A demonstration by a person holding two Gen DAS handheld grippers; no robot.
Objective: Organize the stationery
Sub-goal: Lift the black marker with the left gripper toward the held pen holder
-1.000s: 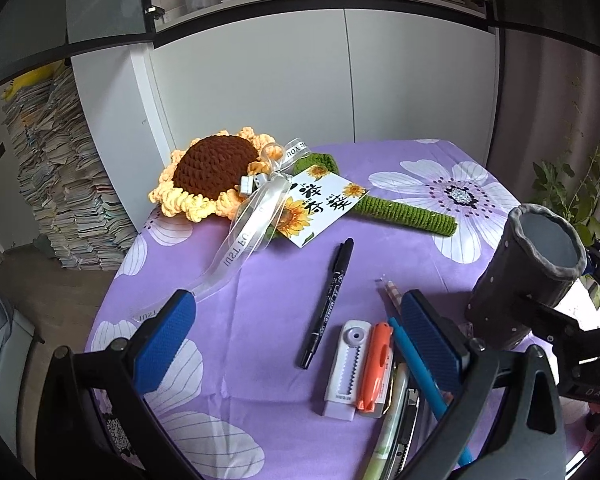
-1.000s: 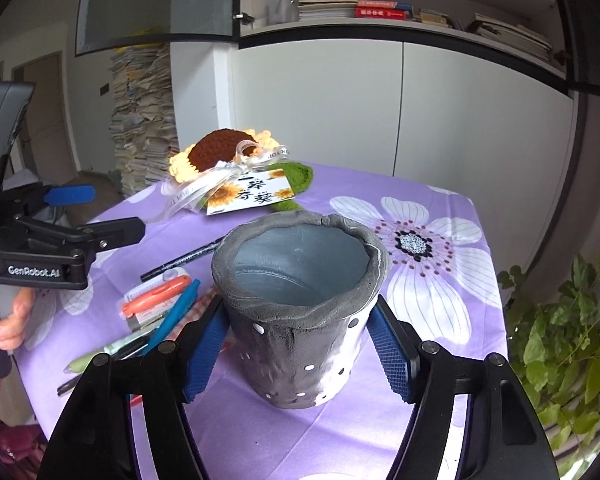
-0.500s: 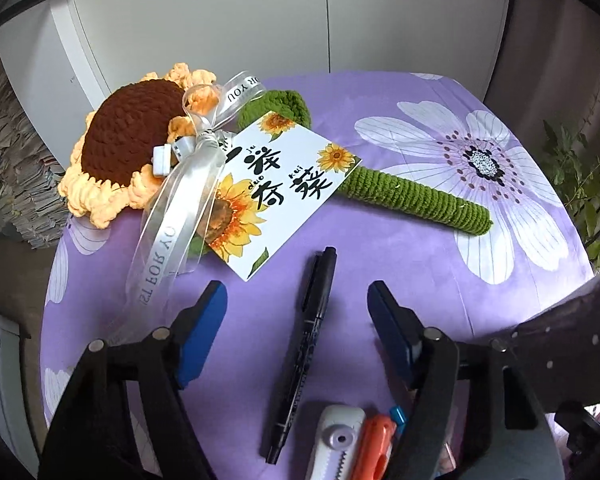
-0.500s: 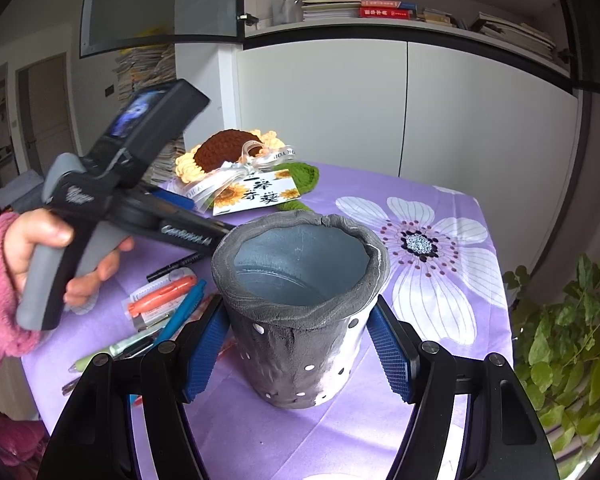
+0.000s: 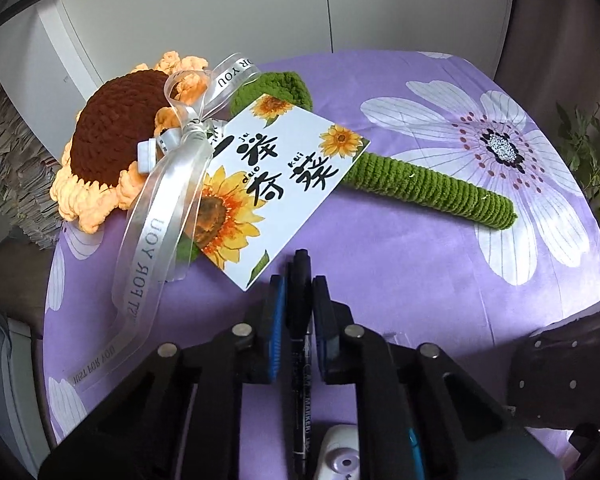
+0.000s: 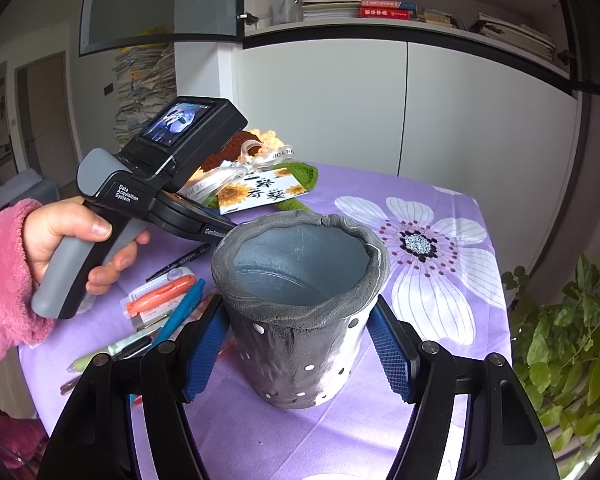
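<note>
My left gripper [image 5: 299, 292] is shut on a black marker [image 5: 300, 364] that lies on the purple flowered tablecloth [image 5: 400, 264]; the marker's tip sticks out past the blue pads. My right gripper [image 6: 300, 344] holds a grey dotted pen holder [image 6: 300, 312] between its blue pads, upright on the table, its mouth open and empty. The holder's edge shows at the right in the left wrist view [image 5: 560, 364]. The left gripper's body and hand show in the right wrist view [image 6: 140, 200].
A crochet sunflower [image 5: 116, 144] with a ribbon, a card [image 5: 268, 184] and a green stem [image 5: 432, 188] lies at the back. An orange pen [image 6: 160, 292], a blue pen [image 6: 180, 312], a correction tape and other pens lie left of the holder. A plant [image 6: 560, 340] stands right.
My left gripper moved forward and down over the black marker and closed on it. My right gripper and the pen holder have not moved.
</note>
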